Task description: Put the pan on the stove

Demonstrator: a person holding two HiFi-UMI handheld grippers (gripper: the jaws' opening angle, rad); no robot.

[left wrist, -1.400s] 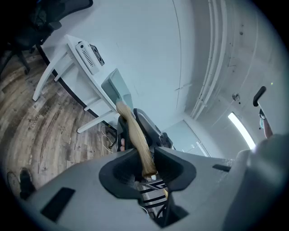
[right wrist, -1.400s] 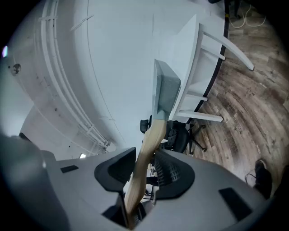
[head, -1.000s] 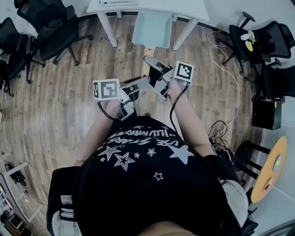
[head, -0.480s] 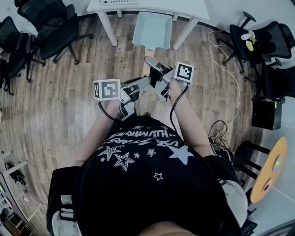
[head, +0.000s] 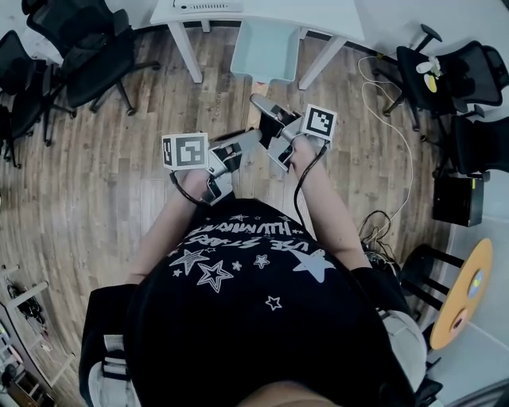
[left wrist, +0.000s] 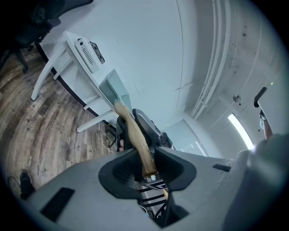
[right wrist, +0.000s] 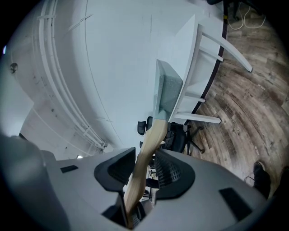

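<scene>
The fingers of the left gripper (left wrist: 146,163) and right gripper (right wrist: 143,169) clamp the wooden handle (left wrist: 134,135). The teal pan (head: 262,49) hangs at 12 o'clock, near the white worktop (head: 318,16). Best advanced level, with both grips firm.

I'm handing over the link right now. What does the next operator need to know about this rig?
Left gripper: fingers shut on the pan's wooden handle.
Right gripper: shut on the same handle, nearer the pan.
Pan: pale blue-green, held in the air, short of the white table.
Stove: probably the flat white appliance on that table.
Done: pan is lifted with both grippers.
Left: carry it over the appliance, set it down, then open both grippers.
</scene>
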